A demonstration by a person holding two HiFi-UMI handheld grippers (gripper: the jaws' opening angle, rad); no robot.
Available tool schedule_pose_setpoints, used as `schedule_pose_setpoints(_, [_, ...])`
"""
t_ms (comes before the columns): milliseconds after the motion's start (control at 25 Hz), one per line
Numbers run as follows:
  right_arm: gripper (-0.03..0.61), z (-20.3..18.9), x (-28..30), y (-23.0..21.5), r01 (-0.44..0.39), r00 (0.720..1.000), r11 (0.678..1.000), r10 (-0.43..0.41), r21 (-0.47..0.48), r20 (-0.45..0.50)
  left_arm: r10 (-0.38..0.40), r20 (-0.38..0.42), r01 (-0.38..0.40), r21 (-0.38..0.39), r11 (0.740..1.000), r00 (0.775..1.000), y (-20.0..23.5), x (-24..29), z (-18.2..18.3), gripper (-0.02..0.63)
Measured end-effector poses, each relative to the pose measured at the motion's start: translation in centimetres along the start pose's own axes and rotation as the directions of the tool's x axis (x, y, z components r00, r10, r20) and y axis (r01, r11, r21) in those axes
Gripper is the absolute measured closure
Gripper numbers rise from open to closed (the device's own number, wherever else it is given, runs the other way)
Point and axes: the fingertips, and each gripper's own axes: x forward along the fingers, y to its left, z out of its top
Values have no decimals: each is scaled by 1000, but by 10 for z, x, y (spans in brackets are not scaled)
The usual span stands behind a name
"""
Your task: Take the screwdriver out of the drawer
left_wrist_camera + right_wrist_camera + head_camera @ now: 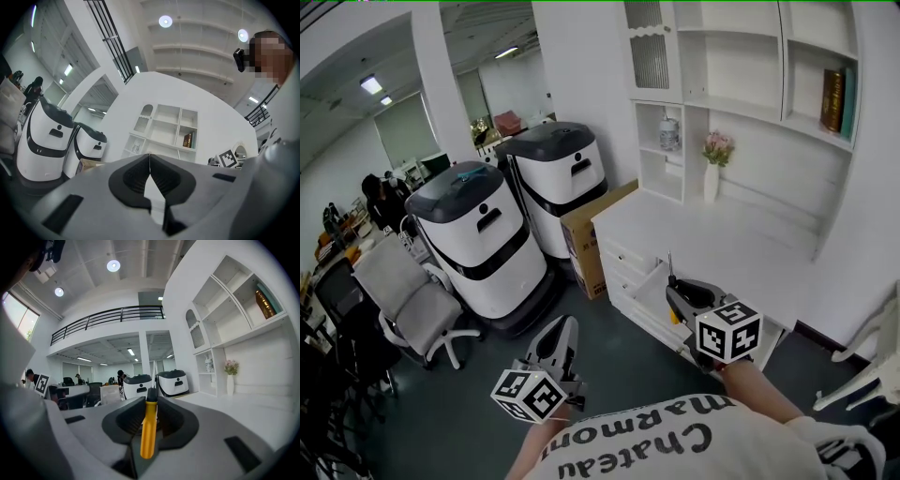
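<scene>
My right gripper point(672, 282) is shut on a screwdriver point(148, 426) with a yellow handle and a thin metal shaft that sticks up past the fingertips. In the head view the screwdriver point(670, 269) is held above the open white drawer point(654, 298) at the desk's left front. My left gripper point(566, 325) hangs lower and to the left over the dark floor. Its jaws meet in the left gripper point(149, 159) view with nothing between them.
A white desk point(741, 246) with shelves holds a vase of flowers point(713, 161) and a book point(833, 100). A cardboard box point(589, 234) stands beside the desk. Two white-and-black machines point(492, 234) and an office chair point(412, 300) stand to the left.
</scene>
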Motion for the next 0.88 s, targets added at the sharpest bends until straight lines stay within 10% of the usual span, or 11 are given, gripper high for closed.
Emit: schedule_pose_setpoints(880, [488,-83,-91,82,52,993,997,-46,49,-112,-2,-67,-2,-59,998,998,-37,-125,-40,589])
